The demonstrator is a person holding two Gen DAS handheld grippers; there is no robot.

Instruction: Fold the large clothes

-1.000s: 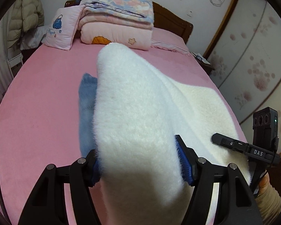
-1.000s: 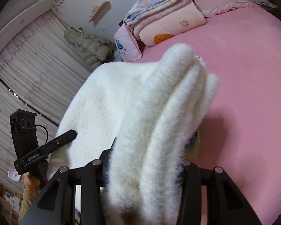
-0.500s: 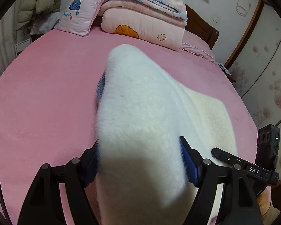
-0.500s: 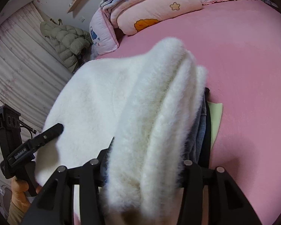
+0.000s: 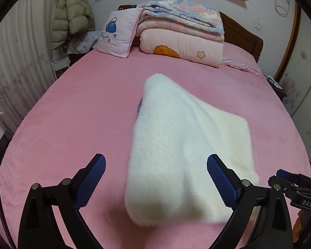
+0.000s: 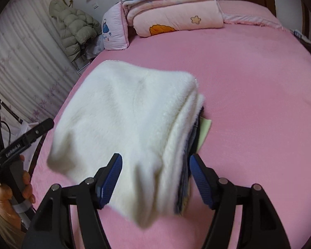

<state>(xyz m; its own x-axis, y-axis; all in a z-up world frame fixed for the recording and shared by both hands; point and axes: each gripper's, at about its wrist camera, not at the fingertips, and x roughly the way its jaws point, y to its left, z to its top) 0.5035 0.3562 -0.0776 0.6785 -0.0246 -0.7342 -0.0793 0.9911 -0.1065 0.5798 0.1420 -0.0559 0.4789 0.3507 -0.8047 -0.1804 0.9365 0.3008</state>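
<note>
Pink bedsheet (image 5: 76, 112) fills my view, with folded floral quilts (image 5: 182, 31) at the headboard. My folded white fleece garment (image 5: 184, 149) lies mid-bed, its end between both sets of jaws. My left gripper (image 5: 155, 178) has just been opening and stands wide, pads clear. My right gripper (image 6: 155, 176) has just been opening too, pads off the fleece.
</note>
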